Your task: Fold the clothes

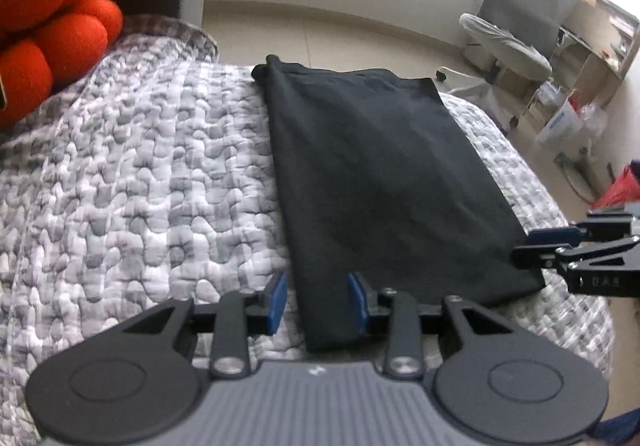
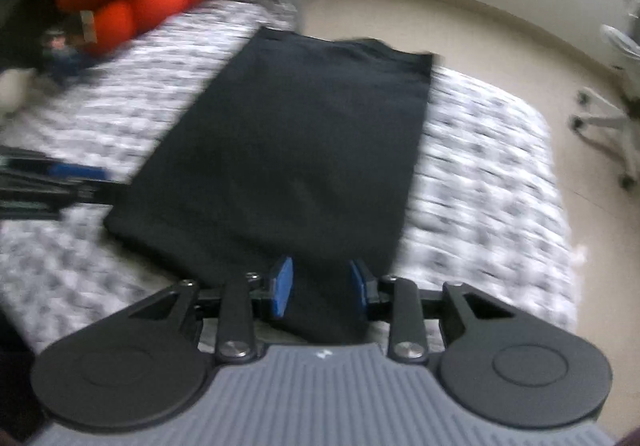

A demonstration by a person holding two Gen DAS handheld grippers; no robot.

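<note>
I have a black garment folded into a long rectangle (image 1: 384,174) lying flat on the grey-and-white quilted bedspread (image 1: 140,186). Its long axis runs away from me toward the far edge of the bed, where the floor begins; the far short edge looks slightly uneven, with a small bunched corner at its left end. The near short edge sits right under my two tools.

My left gripper (image 1: 318,300) is at the near left corner of the cloth. Its blue-padded fingers (image 1: 277,302) stand apart — one over the quilt just left of the long edge, the other over the fabric, so the edge runs between them. They are not closed on anything that I can see.

My right gripper (image 2: 320,288) is at the near right corner, fingers likewise parted with dark fabric showing between the blue pads (image 2: 282,288); I cannot tell whether the pads touch it. That view is motion-blurred. From the left camera the right gripper's tip appears at the garment's right edge.

A cluster of rounded orange-red plush cushions (image 1: 52,6) sits at the far left of the bed, well apart from the garment. A grey swivel office chair (image 1: 516,30) stands on the floor beyond the bed — beside wooden shelving (image 1: 592,58).
</note>
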